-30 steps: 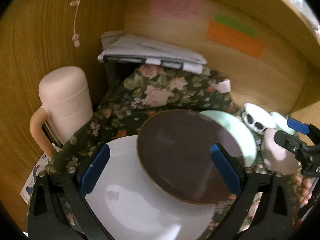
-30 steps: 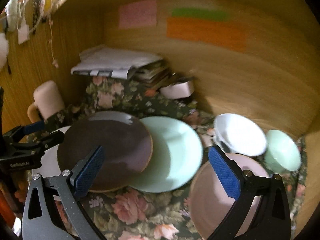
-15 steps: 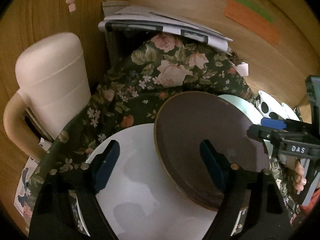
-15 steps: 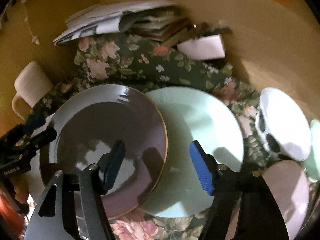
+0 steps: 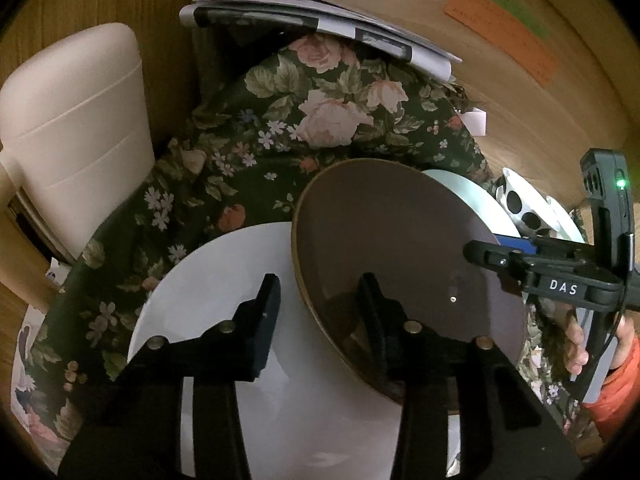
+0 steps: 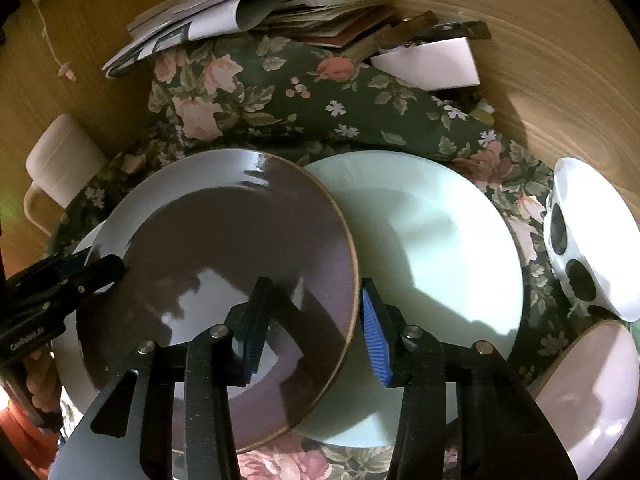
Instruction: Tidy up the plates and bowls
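the brown plate lies in the middle of the table, which is covered in a dark floral cloth. its left edge overlaps a white plate and its right edge overlaps a pale green plate.

the left gripper has its fingers on either side of the brown plate's left rim, one over the white plate and one over the brown surface. a gap shows between them and the rim, so they are partly closed but not clamped.

the right gripper straddles the brown plate's right rim the same way, one finger over the brown plate and the blue-padded one over the green plate, also not gripping.

a white bowl with dark spots and a pink plate sit to the right. a cream jug stands at the left, and a stack of papers lies at the back.
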Available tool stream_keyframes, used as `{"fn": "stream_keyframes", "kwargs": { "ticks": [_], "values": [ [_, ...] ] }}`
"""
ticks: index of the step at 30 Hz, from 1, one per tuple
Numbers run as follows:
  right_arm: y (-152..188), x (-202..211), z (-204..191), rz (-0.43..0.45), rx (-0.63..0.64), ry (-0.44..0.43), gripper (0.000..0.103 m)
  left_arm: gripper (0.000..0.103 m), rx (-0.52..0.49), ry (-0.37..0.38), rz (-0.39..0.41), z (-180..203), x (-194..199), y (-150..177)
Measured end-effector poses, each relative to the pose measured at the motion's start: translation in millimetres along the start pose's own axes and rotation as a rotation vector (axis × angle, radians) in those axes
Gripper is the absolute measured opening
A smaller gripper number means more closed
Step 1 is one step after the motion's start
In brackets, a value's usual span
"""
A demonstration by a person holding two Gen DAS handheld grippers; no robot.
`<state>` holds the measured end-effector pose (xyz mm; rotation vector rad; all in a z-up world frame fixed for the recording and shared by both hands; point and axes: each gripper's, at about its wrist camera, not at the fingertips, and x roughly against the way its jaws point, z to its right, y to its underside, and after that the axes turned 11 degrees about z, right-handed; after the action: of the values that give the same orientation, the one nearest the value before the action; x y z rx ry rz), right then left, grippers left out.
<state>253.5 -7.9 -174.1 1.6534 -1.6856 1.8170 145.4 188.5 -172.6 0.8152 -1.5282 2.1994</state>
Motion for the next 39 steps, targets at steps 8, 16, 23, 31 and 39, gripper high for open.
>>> {"fn": "stream_keyframes", "kwargs": {
  "ticks": [8, 16, 23, 31, 39],
  "values": [
    [1, -7, 6, -0.016, -0.057, -0.04, 0.041, 0.038, 0.001, 0.026, -0.003, 4, 1, 2],
    [6, 6, 1, 0.004, -0.029, -0.037, 0.038, 0.038, -0.018, 0.026, -0.008, 12, -1, 7],
    [11, 16, -2, 0.031, -0.041, -0.052, 0.032, 0.038, 0.01, 0.003, -0.005, 6, 3, 6],
    [21, 31, -4, 0.061, -0.053, -0.058, 0.032, 0.038, 0.0, 0.005, 0.018, 11, 13, 9],
    [28, 56, -7, 0.108, -0.05, -0.051, 0.031, 0.038, -0.002, 0.02, 0.048, 17, 29, 12]
  ]
}}
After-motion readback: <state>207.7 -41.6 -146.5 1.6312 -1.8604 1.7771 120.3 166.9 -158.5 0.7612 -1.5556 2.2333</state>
